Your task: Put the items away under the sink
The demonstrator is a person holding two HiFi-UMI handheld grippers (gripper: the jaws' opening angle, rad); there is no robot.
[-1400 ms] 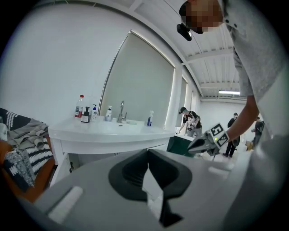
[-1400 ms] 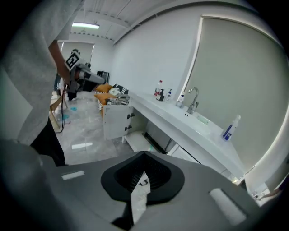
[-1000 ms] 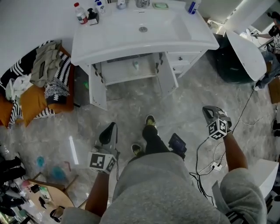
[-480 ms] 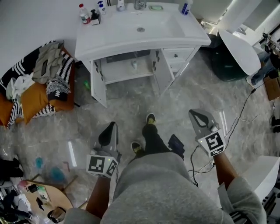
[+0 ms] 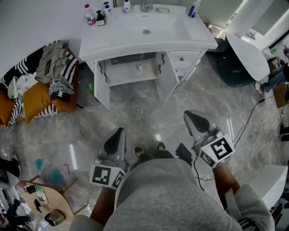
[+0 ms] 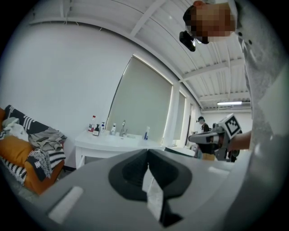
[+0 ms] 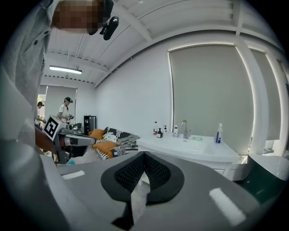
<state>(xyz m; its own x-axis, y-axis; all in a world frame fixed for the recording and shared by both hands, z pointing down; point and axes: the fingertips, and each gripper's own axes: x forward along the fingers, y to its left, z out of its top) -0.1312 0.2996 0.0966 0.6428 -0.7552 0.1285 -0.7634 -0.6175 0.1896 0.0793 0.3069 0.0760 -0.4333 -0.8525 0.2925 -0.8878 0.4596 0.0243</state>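
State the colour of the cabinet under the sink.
The cabinet is white; the head view shows it best.

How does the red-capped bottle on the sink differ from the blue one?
The red-capped bottle stands at the counter's left end beside smaller bottles; the blue bottle stands alone at the right. The red-capped bottle's cap is red; the blue bottle's top looks white. Both stand upright.

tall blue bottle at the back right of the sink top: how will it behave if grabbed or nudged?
Probably tippy: the tall blue bottle stands upright, slim and narrow-based, so a high push may topple it. Looks like rigid plastic, so it should keep shape when squeezed. The sink top looks glossy; a low nudge may slide it.
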